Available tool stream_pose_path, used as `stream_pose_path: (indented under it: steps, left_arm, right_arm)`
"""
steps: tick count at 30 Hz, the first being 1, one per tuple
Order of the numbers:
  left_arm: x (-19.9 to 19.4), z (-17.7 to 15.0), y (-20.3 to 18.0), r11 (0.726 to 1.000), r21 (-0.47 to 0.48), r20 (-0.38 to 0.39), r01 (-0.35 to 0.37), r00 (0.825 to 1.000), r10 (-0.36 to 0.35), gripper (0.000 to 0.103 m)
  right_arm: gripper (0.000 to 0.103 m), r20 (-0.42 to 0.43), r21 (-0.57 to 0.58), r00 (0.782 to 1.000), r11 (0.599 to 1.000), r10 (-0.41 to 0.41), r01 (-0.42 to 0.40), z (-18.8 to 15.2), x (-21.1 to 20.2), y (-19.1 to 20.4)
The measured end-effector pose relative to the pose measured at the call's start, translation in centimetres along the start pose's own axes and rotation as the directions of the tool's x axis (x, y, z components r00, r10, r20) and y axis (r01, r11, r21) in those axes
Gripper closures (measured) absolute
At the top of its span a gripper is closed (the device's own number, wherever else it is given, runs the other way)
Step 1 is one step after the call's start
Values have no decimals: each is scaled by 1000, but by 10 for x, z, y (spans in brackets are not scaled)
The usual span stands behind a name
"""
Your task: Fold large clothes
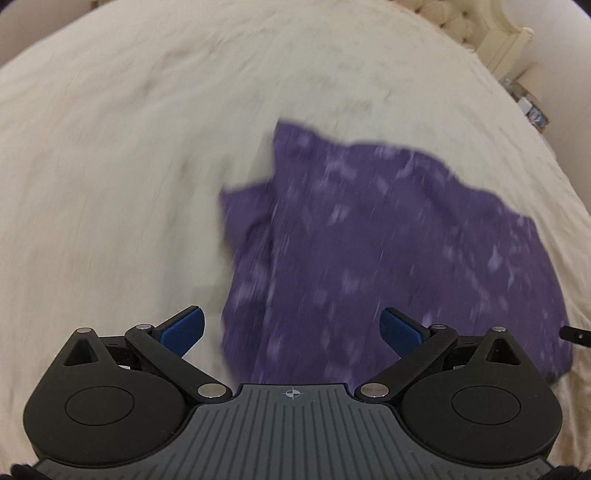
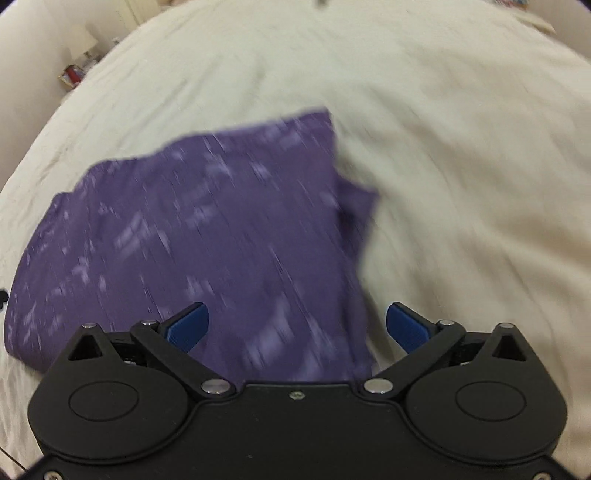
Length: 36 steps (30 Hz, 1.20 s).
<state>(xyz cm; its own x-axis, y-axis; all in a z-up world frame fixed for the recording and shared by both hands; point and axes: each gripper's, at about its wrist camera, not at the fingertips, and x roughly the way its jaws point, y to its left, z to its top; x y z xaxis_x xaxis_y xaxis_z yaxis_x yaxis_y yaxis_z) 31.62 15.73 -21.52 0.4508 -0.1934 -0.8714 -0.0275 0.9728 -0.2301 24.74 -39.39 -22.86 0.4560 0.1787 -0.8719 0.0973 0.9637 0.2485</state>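
both my left tongs (image 1: 291, 330) and right tongs (image 2: 297, 326) hang spread and empty over the purple garment (image 2: 207, 236), which looks light, limp, so i'd pinch its near corners.

Ahead of my left gripper (image 1: 291, 328) the folded garment (image 1: 388, 251) lies on the bed (image 1: 110, 147), spreading from between the jaws out past the right one, with bare bedding beyond the left jaw. Ahead of my right gripper (image 2: 297, 325) the same garment (image 2: 192, 236) lies between the jaws and off past the left one. The headboard (image 1: 476, 26) stands far ahead and right of the left jaws.
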Motion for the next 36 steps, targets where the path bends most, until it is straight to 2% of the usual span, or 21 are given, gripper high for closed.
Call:
stream_pose_path:
  steps: [5,9,13,18,20,22,23,25,27,28,29,30,32,36]
  left_arm:
    - [15,-20,13,998,-53,-66,45,997,-49,0]
    - [38,-10,12,988,-104,-101,115,987,-126,0]
    - [61,3,6,986,-106,-116,126,984,-138,0]
    - [73,13,8,979,-128,-81,161,982,-172,0]
    - [74,15,10,977,-141,-102,157,980,-173,0]
    - [74,19,7,978,-156,-122,138,980,-158,2]
    - [74,20,4,979,-159,-131,129,980,-151,7]
    - [69,22,1,979,-153,-129,138,979,-159,24]
    - [66,23,-1,975,-153,-123,163,976,-182,51]
    - [64,24,-2,971,-159,-127,179,972,-200,55]
    - [63,25,-2,969,-159,-131,190,968,-212,61]
    - [60,27,-4,969,-151,-135,198,967,-218,64]
    - [54,30,-5,968,-132,-144,215,962,-233,67]
    - [35,31,0,950,-151,-145,273,945,-294,68]
  right_arm:
    - [1,-72,86,994,993,82,-76,-20,6,-20]
    - [0,-89,187,982,971,169,-150,-17,26,-29]
    - [0,-79,256,973,948,218,-192,-10,43,-34]
    - [0,-69,260,966,939,251,-226,-2,55,-33]
    - [0,-65,267,965,936,254,-228,-2,57,-32]
    - [0,-66,279,965,933,253,-225,-2,55,-33]
    - [0,-73,291,963,929,261,-229,-3,55,-32]
    - [8,-91,298,961,928,261,-224,-3,53,-30]
    - [25,-97,289,962,932,256,-219,-3,49,-27]
    - [32,-96,283,962,933,256,-220,-2,46,-25]
    - [43,-94,270,964,938,249,-216,-2,42,-23]
    - [55,-94,258,968,945,231,-200,-2,38,-20]
    - [68,-88,260,972,947,219,-190,-2,30,-19]
    - [72,-90,270,967,940,239,-207,-2,10,-16]
